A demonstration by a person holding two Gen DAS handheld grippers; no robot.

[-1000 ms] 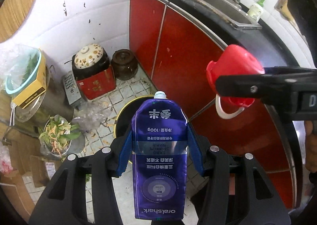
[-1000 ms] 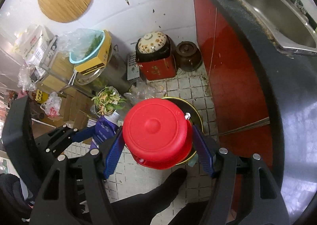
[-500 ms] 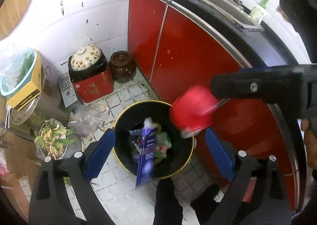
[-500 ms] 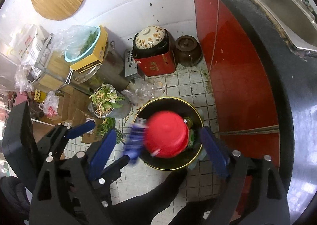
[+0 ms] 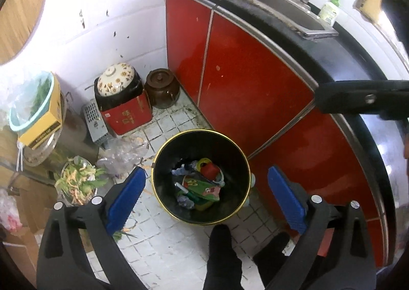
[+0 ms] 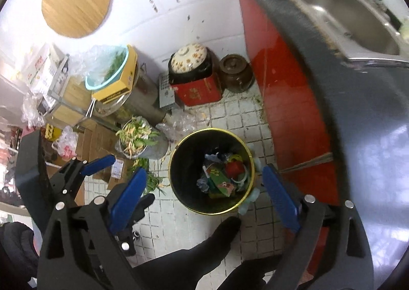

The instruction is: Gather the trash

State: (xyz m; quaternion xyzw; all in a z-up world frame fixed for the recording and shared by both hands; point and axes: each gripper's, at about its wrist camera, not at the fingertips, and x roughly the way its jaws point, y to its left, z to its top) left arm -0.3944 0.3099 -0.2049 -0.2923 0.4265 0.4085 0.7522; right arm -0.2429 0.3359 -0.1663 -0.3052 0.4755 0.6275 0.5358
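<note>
Both grippers, left gripper (image 5: 206,189) and right gripper (image 6: 204,186), hang over the black bin (image 5: 163,162) with jaws wide and empty, presumably positioned so dropped items land inside. Bin stands on tiled floor (image 5: 176,121) beside red cabinet (image 5: 255,90); it holds red cap (image 5: 209,170), green wrapper (image 5: 204,189) and mixed trash.

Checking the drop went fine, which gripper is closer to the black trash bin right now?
Roughly equal. The left gripper and right gripper both hang open above the black trash bin, apart from it, right one toward the cabinet side.
</note>
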